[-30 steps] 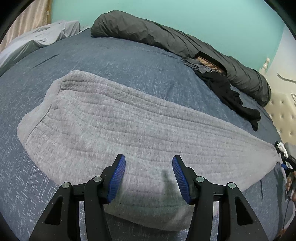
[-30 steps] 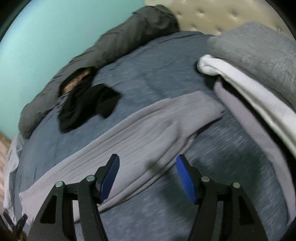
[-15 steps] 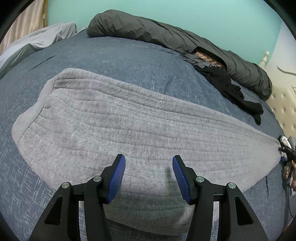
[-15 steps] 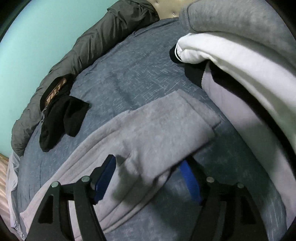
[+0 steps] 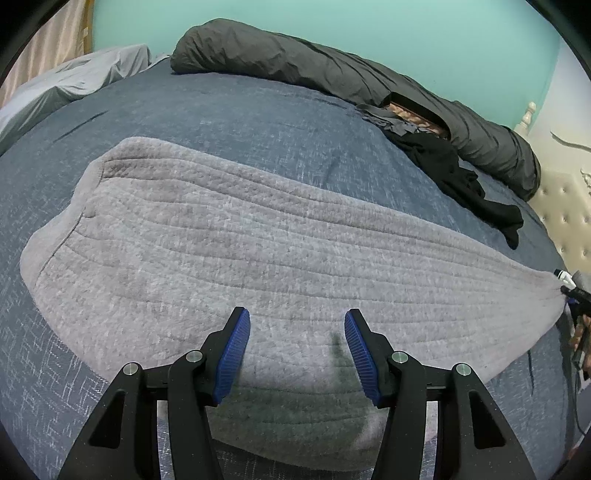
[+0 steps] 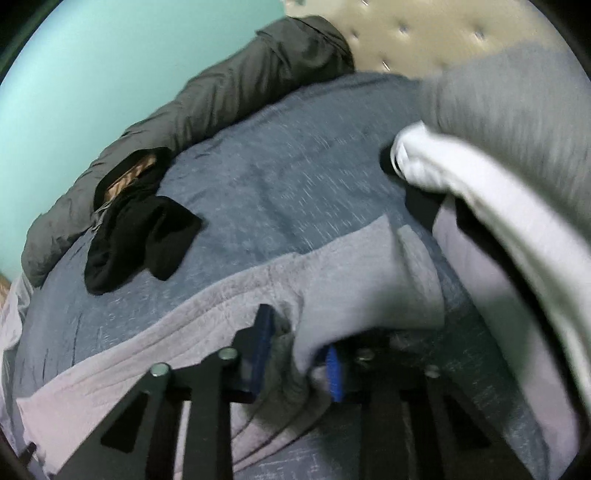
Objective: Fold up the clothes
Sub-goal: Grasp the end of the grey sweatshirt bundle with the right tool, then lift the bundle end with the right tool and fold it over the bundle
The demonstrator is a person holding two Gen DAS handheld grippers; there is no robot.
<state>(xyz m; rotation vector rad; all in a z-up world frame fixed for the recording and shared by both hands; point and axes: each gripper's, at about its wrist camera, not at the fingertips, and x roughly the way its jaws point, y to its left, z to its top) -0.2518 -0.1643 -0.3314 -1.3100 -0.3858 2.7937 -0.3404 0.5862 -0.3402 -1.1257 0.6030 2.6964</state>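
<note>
A long grey ribbed garment [image 5: 258,258] lies flat across the blue bedspread [image 5: 258,118]. My left gripper [image 5: 297,332] hovers over its near edge, open, with the blue pads apart and only flat cloth beneath them. The garment's far end narrows to a point at the right, where the right gripper [image 5: 576,295] shows at the frame edge. In the right wrist view that end of the garment [image 6: 351,280] is bunched up between the pads of my right gripper [image 6: 299,343], whose jaws are closing and pinch the fold.
A rolled dark grey duvet [image 5: 332,70] lies along the far side of the bed, with a black garment [image 6: 140,236] beside it. A pile of grey and white clothes [image 6: 498,184] rises close on the right, by the tufted headboard [image 6: 424,33].
The right gripper came down onto the garment's end and its jaws closed from wide apart onto a bunched fold. The left gripper stayed where it was, open.
</note>
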